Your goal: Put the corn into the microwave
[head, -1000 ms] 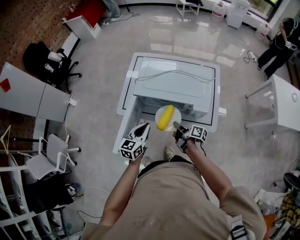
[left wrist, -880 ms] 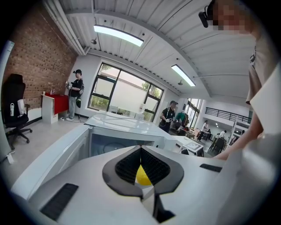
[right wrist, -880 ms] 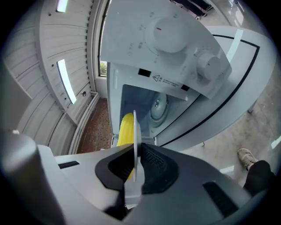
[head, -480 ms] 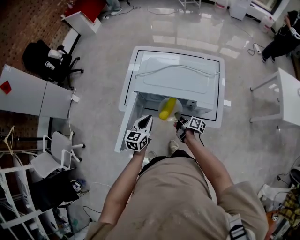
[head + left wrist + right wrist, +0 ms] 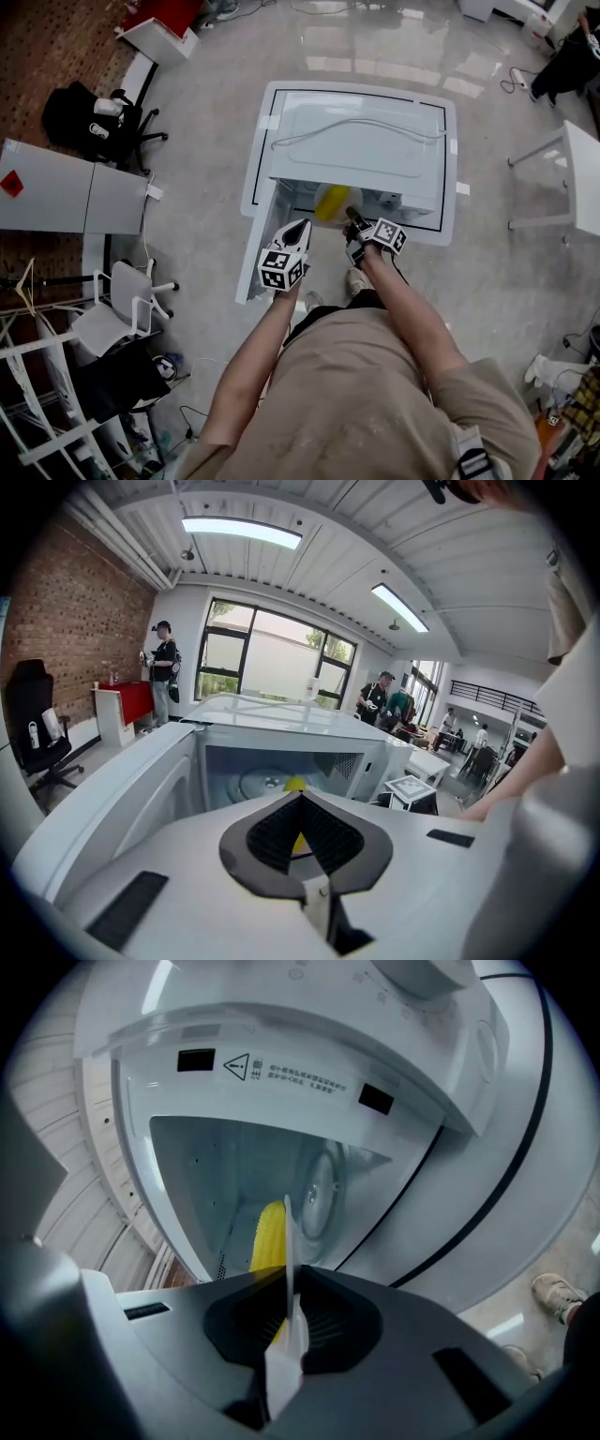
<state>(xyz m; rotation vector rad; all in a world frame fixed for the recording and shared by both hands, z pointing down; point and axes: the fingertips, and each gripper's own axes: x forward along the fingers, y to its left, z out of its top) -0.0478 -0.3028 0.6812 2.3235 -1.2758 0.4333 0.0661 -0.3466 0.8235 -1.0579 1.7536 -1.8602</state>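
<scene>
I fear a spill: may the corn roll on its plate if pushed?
Likely yes: the corn is a round cob lying loose on the plate. The right gripper pinches only the plate's rim, so it may tilt easily.

- Black office chair (image 5: 89, 117) by the brick wall (image 5: 75, 611).
- White chair (image 5: 112, 314) beside a grey desk (image 5: 66, 192).
- Red-topped cabinet (image 5: 173, 14) at the top left.
- White table (image 5: 577, 178) at the right.
- Person (image 5: 165, 672) standing near the windows (image 5: 272, 663).

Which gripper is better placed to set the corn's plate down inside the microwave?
Right. The right gripper is clamped on the plate rim, holding the corn at the mouth of the open microwave. The left gripper is shut and empty, beside the door.
</scene>
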